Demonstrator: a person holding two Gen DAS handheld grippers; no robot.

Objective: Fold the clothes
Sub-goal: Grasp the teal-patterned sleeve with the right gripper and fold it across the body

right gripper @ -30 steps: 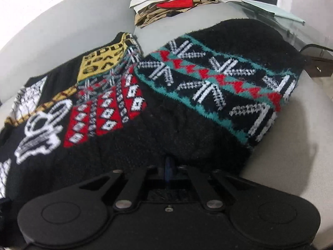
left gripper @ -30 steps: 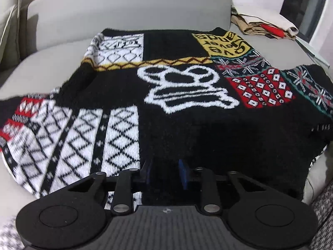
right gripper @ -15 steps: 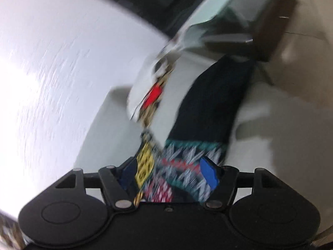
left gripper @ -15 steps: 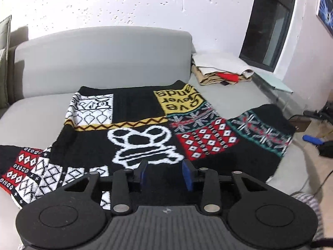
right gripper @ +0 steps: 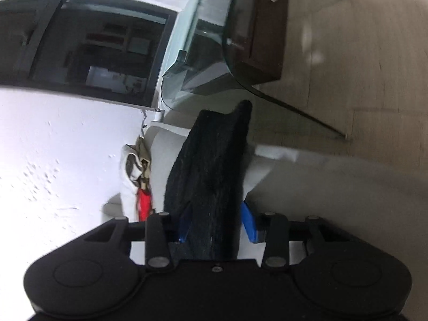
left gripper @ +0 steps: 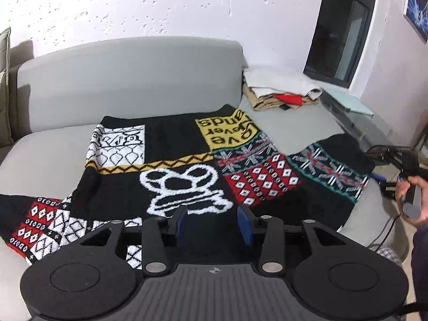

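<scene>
A black patchwork sweater (left gripper: 171, 168) with a white skull motif lies spread flat on the grey sofa (left gripper: 128, 80). My left gripper (left gripper: 214, 223) is open and empty, raised above the sweater's near hem. My right gripper (right gripper: 217, 222) is open, rolled on its side at the sofa's right end, with the sweater's black sleeve end (right gripper: 214, 165) standing between its blue pads without being pinched. The right gripper also shows in the left wrist view (left gripper: 401, 160), held in a hand beside the patterned sleeve (left gripper: 331, 171).
A stack of folded clothes (left gripper: 278, 91) sits at the sofa's back right corner, also in the right wrist view (right gripper: 139, 171). A glass side table (left gripper: 350, 101) stands right of the sofa under a dark window (left gripper: 339, 26). A cushion (left gripper: 5, 85) sits at far left.
My left gripper has lifted off the hem, backed away and opened wider. My right gripper has opened, let go of the sleeve, swung up and rolled sideways.
</scene>
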